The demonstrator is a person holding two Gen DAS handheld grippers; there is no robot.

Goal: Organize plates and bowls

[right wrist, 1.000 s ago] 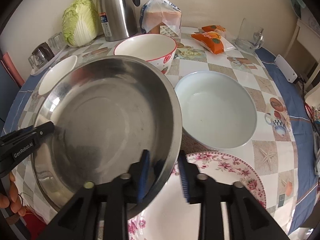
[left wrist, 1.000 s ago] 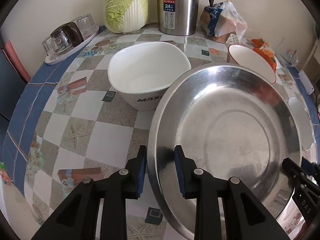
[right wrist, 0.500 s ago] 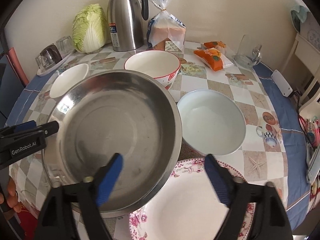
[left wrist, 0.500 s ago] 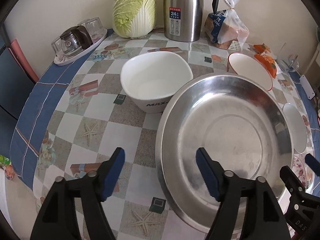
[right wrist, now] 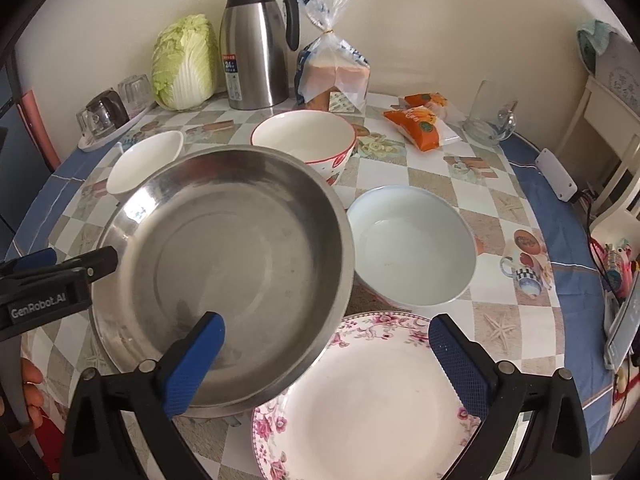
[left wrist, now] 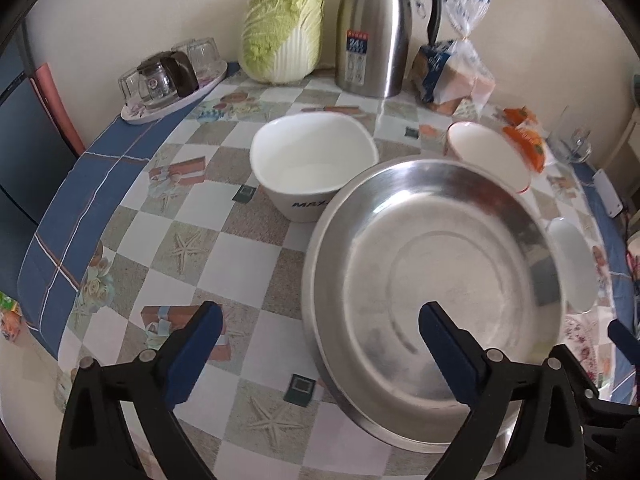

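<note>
Steel basin [right wrist: 224, 264] rests on tabletop [left wrist: 192, 240], its rim between each claw's spread pads, untouched. Left claw [left wrist: 320, 344] and right claw [right wrist: 326, 354] are opening wide, holding nothing.

Right claw [right wrist: 326, 354] opening over steel basin [right wrist: 224, 276] rim (pads clear), floral plate [right wrist: 360, 404] beside.

the near-left part of the table [left wrist: 120, 236] lies bare in the left wrist view, a clear way in up to the square white bowl [left wrist: 314, 164] and the rim of the steel basin [left wrist: 436, 276]. to the right the dishes crowd together — basin, red-trimmed bowl [right wrist: 306, 140], pale blue bowl [right wrist: 414, 244] and floral plate [right wrist: 368, 396] leave only thin gaps. the back edge is walled off by cabbage [right wrist: 184, 64], thermos jug [right wrist: 256, 44] and bread bag [right wrist: 332, 68] — with a glass tray [left wrist: 168, 76] at the far left.
</note>
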